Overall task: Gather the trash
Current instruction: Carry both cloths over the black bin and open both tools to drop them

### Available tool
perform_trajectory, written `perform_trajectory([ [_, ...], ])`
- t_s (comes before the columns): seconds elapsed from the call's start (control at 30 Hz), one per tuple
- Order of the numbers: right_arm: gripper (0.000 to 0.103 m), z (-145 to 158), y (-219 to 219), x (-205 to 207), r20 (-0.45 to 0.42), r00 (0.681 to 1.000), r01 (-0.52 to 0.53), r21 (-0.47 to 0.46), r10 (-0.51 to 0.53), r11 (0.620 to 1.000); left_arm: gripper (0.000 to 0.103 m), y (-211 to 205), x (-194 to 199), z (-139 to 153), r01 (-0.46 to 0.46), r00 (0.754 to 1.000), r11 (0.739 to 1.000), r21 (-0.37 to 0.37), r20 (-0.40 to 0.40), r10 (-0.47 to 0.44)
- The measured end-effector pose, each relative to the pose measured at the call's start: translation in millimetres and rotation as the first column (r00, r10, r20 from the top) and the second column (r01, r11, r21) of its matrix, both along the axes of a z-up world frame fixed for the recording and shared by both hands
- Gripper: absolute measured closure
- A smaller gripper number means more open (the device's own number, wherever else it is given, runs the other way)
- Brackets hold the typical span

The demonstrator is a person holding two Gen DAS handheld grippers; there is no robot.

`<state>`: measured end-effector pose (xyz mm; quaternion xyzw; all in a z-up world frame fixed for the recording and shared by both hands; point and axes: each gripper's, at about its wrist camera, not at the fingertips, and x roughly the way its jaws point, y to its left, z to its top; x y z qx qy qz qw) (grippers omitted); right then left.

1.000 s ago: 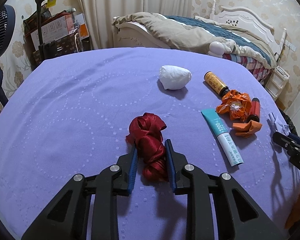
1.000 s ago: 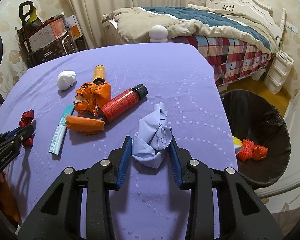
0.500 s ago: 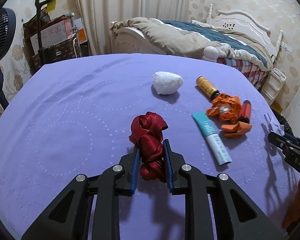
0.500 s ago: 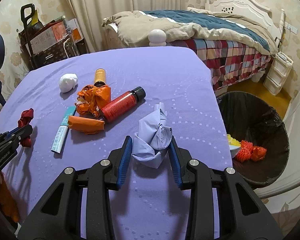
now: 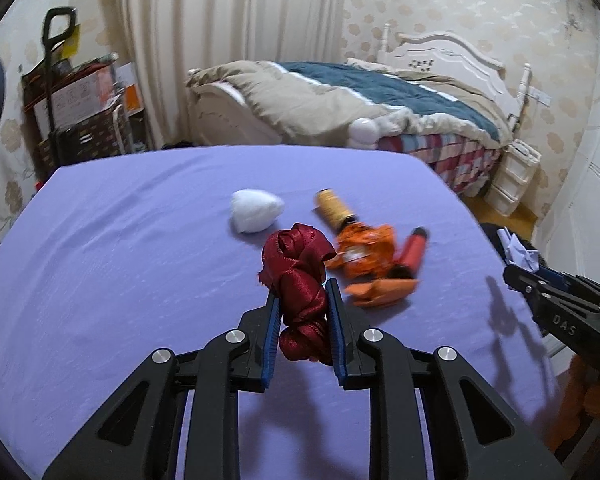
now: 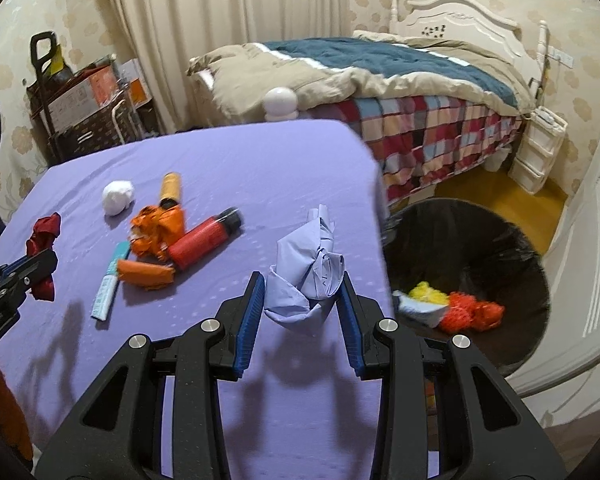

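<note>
My left gripper (image 5: 302,294) is shut on a crumpled dark red ribbon (image 5: 297,280) and holds it above the purple table (image 5: 119,260). My right gripper (image 6: 302,284) is shut on a crumpled pale blue paper (image 6: 310,268) and holds it above the table's right edge, beside the black trash bin (image 6: 512,240) on the floor. The bin holds yellow, orange and pale scraps (image 6: 448,300). On the table lie a white paper ball (image 6: 117,196), an orange wrapper (image 6: 157,228) and an orange scrap (image 6: 143,274).
A red bottle (image 6: 203,236), a yellow bottle (image 6: 169,188) and a teal tube (image 6: 109,280) lie among the trash. A bed (image 6: 380,80) stands behind the table. A white drawer unit (image 6: 540,140) and a cart with boxes (image 6: 83,108) stand by the walls.
Both grippers have risen from the table with their loads, the ribbon and the blue paper now in the air. The left gripper closed tighter on the ribbon.
</note>
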<state>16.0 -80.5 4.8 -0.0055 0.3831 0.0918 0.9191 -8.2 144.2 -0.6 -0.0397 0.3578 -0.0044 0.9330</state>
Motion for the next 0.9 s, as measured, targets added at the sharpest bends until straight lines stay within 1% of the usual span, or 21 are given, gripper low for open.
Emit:
perform_trajectory([
  [0.17,0.068,5,-32,6,0.017,0.998,0.066,-0.006,-0.066,0.998,0.08,-37,11,7,0.083,0.996,0.997,0.005,0.024,-0.083],
  [0.33,0.067,6,-66,13,0.024,0.991,0.134,-0.007,-0.134,0.991,0.08,-85,29,13,0.178,0.983,0.984,0.016,0.049,-0.178],
  [0.47,0.067,3,-93,20,0.023,0.983,0.183,-0.006,-0.183,0.983,0.08,-119,44,11,0.236,0.97,0.971,0.029,0.046,-0.237],
  [0.67,0.067,-8,-127,31,-0.002,0.972,0.233,-0.002,-0.233,0.972,0.08,-174,64,4,0.318,0.947,0.946,0.057,0.035,-0.32],
  [0.9,0.067,-18,-158,44,-0.023,0.961,0.275,0.008,-0.274,0.961,0.08,-217,84,-9,0.37,0.928,0.925,0.081,0.007,-0.372],
])
